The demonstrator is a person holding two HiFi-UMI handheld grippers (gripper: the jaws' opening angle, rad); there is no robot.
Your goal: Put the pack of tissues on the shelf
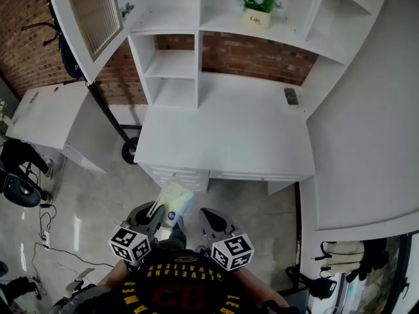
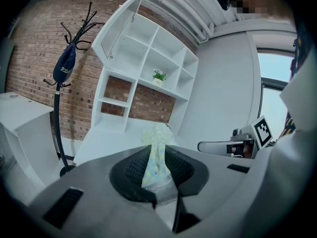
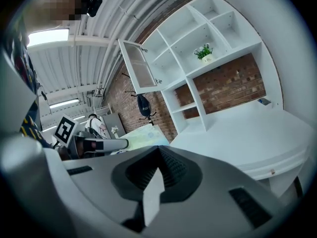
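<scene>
Pack of tissues [image 1: 172,200]: one, clamped upright in the left gripper [image 1: 160,216], held in front of the tabletop [image 1: 222,139]. Only the left gripper view shows the pads pressing its sides. Right gripper [image 1: 213,221]: one, jaws together, empty. Shelf unit [image 1: 196,44]: one, bearing one potted plant [image 1: 257,8].

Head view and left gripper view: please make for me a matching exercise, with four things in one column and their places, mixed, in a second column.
Things
1. pale green soft pack of tissues
2. small green plant in a white pot
3. small dark flat object
4. dark blue bag

Places
A. hanging on the black coat stand
B. on the white desk top, near its right back corner
C. clamped in the left gripper
D. in an upper compartment of the white shelf unit

Pairs: 1-C, 2-D, 3-B, 4-A
</scene>
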